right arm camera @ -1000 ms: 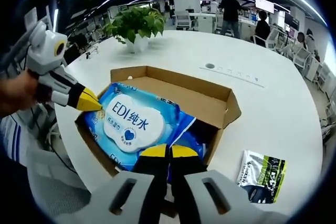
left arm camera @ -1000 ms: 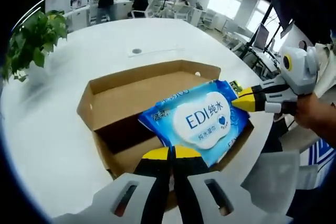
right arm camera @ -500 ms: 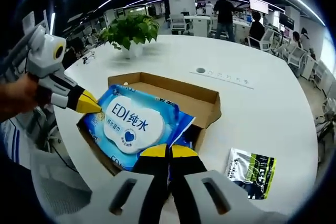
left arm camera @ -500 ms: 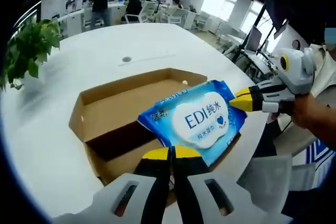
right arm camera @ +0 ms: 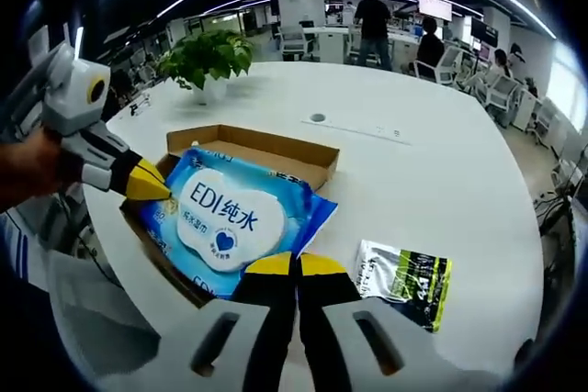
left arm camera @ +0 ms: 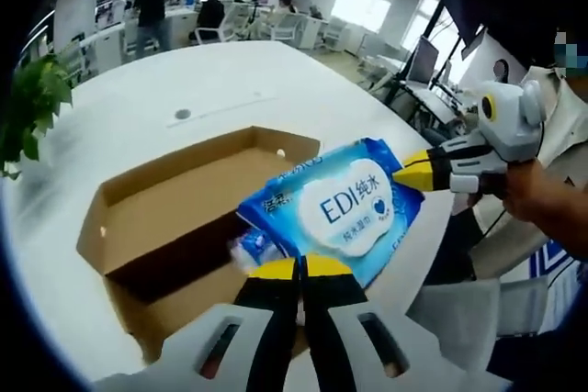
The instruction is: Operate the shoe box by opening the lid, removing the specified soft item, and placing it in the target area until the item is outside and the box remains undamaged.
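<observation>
A blue wet-wipes pack with a white "EDI" label hangs above the open brown shoe box. My left gripper is shut on the pack's near edge. From the right, my right gripper pinches the pack's far corner with its yellow tips. In the right gripper view the same pack lies over the box. There my right gripper is shut on its near edge, and the left gripper holds the left corner. A blurred pale-blue thing shows under the pack, inside the box.
The box sits on a large white round table. A green-and-black packet lies on the table right of the box. A potted plant stands at the far side. A person's hand holds the right gripper. People sit at desks behind.
Both grippers have carried the pack upward and away from the box, which now looks smaller and lower in both views. Both stay shut on the pack.
</observation>
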